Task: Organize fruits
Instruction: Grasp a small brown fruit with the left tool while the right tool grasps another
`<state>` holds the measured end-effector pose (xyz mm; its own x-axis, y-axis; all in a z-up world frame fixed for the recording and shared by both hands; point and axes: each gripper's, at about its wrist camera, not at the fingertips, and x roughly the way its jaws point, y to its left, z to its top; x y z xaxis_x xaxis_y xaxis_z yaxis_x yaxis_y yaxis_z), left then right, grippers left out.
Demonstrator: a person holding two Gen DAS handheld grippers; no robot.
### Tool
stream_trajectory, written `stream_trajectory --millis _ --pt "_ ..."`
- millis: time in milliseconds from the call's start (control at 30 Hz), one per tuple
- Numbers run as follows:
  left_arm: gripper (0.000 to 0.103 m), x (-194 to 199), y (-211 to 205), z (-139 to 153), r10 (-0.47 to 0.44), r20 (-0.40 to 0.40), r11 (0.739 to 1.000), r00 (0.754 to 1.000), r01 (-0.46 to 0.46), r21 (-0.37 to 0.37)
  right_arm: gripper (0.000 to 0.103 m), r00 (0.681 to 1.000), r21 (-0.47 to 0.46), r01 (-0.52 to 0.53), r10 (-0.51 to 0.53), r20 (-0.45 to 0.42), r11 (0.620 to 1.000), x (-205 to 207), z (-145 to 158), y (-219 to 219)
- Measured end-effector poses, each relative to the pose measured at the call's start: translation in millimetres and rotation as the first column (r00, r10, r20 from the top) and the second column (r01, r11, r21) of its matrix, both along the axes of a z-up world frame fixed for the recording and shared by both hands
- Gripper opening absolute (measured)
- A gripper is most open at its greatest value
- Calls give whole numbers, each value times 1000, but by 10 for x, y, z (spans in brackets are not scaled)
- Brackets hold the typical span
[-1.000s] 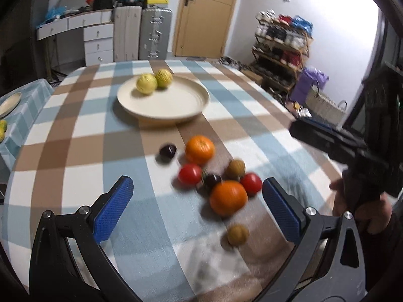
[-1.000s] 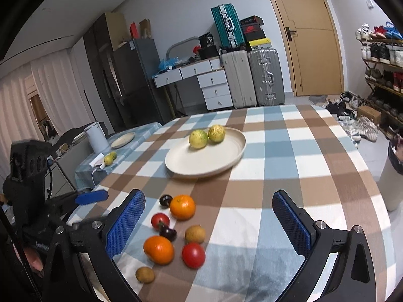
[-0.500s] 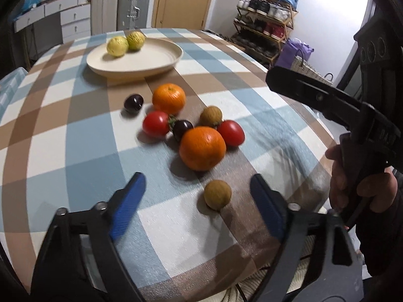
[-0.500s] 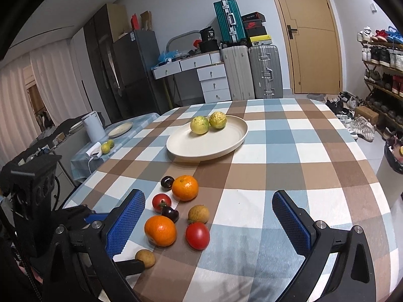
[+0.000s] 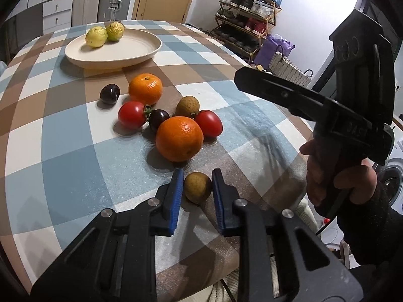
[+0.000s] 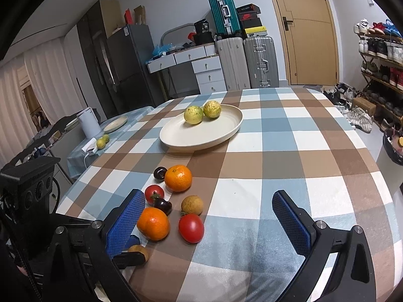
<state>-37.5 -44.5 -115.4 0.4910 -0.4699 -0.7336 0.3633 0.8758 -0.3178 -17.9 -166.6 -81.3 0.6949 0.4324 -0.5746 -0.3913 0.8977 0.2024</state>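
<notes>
The left claw [image 5: 196, 187] has just closed on the small round brown fruit [image 5: 197, 187] at the checked worktop's [image 5: 63, 130] edge — ready to lift — the right claw [image 6: 209, 224] gapes empty.

Behind your checked desk [image 6: 289, 151] you can see two upright suitcases [image 6: 248, 63] beside a wooden door [image 6: 306, 30], a teal suitcase [image 6: 223, 12] stacked above, white drawers [image 6: 206, 71], a dark fridge [image 6: 126, 63], and a shoe rack [image 5: 248, 12].
</notes>
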Motion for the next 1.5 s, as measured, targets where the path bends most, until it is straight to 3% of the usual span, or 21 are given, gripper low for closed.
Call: stream_trajectory --millis 667,967,1067,1167,1267,1500 --pt "20 -45 464 444 69 120 993 990 -56 -108 103 992 -15 -43 41 -121 999 250 -129 185" --pt "20 -76 709 471 112 127 986 986 -94 -136 101 982 2 -74 73 -174 997 384 -222 320" --pt "20 -103 751 460 120 126 985 985 -102 -141 94 980 3 -77 77 -183 997 403 -249 355" --pt "20 -115 781 440 124 120 984 985 -106 -145 77 977 7 -79 79 -200 997 429 -288 376" --pt "20 -132 798 433 128 117 983 985 -111 -144 76 974 14 -73 74 -213 997 440 -318 375" --pt "20 -89 829 436 149 119 981 982 -132 -139 58 967 15 -95 96 -234 995 431 -362 404"
